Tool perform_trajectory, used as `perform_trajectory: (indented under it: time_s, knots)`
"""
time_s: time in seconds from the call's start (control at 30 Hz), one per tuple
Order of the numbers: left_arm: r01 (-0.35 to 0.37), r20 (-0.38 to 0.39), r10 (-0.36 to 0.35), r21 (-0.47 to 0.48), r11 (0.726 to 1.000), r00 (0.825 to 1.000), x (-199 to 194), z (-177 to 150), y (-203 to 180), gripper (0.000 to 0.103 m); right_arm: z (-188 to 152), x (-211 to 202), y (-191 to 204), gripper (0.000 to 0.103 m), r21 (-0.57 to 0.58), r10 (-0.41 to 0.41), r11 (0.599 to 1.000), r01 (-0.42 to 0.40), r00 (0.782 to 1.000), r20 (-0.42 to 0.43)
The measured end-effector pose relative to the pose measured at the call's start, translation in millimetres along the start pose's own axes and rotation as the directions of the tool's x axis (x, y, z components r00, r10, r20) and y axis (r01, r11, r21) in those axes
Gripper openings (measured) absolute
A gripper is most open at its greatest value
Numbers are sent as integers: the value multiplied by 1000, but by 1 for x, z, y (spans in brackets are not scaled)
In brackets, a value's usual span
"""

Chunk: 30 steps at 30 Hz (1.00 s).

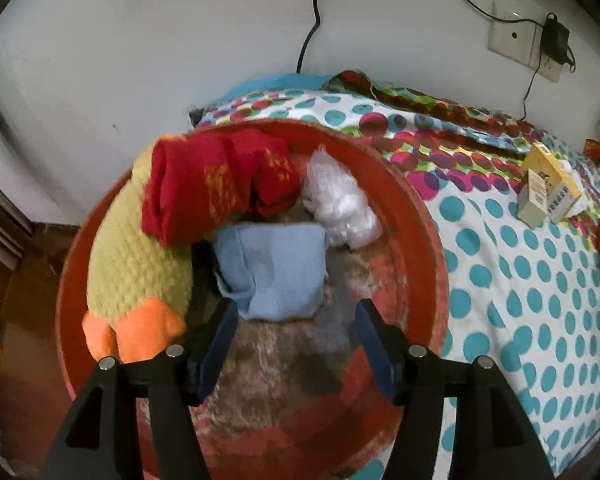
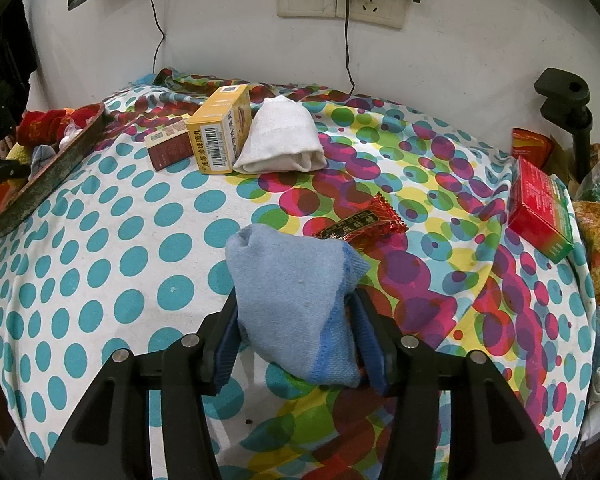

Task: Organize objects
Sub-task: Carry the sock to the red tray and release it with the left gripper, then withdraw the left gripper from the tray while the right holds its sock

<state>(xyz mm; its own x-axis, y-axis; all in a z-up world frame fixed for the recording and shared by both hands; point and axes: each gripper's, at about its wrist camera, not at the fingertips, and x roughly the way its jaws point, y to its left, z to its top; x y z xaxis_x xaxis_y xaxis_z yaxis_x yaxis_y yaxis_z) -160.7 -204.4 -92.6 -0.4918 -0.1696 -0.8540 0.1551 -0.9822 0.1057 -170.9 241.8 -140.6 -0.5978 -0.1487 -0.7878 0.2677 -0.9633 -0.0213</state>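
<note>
The left gripper (image 1: 294,344) hangs over the red basin (image 1: 424,240) with its jaws spread and nothing between them; a blue sock (image 1: 274,268) lies just ahead inside, beside a red sock (image 1: 216,184), a yellow plush (image 1: 136,264) and white plastic (image 1: 340,204). The right gripper (image 2: 296,342) is clenched on another blue sock (image 2: 296,300) above the dotted cloth (image 2: 120,260).

My left wrist camera peers steeply down, close over the red basin (image 1: 420,216); my right overlooks the dotted bedspread (image 2: 100,264). Both catch basin, boxes and wall.
</note>
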Motion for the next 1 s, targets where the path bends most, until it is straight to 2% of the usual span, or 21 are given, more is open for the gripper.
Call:
perform_trajectory:
  time_s: [0.07, 0.2, 0.3, 0.5, 0.7, 0.83, 0.93, 1.0]
  knots:
    - [-7, -4, 7, 1, 1000, 1000, -1, -6, 2, 63, 0, 0, 0, 52, 2, -3, 1000, 3, 1000, -1]
    - [36, -29, -36, -3, 999, 999, -4, -21, 6, 63, 0, 0, 0, 52, 1, -3, 1000, 3, 1000, -1]
    - [35, -28, -35, -3, 999, 999, -8, -29, 8, 63, 0, 0, -1, 53, 3, -3, 1000, 3, 1000, -1]
    - [82, -4, -82, -53, 995, 997, -24, -45, 15, 63, 0, 0, -1, 54, 2, -2, 1000, 2, 1000, -1]
    - [57, 80, -48, -121, 991, 996, -49, -68, 22, 63, 0, 0, -1, 54, 1, -3, 1000, 3, 1000, -1]
    - [5, 141, 18, -161, 987, 990, -68, -95, 21, 63, 0, 0, -1, 54, 2, -4, 1000, 4, 1000, -1]
    - [-20, 246, 66, -183, 983, 967, -93, -121, 16, 63, 1, 0, -1, 53, -2, -9, 1000, 9, 1000, -1]
    - [-50, 288, 100, -175, 983, 952, -104, -134, 10, 63, 1, 0, 0, 53, 4, -4, 1000, 4, 1000, 0]
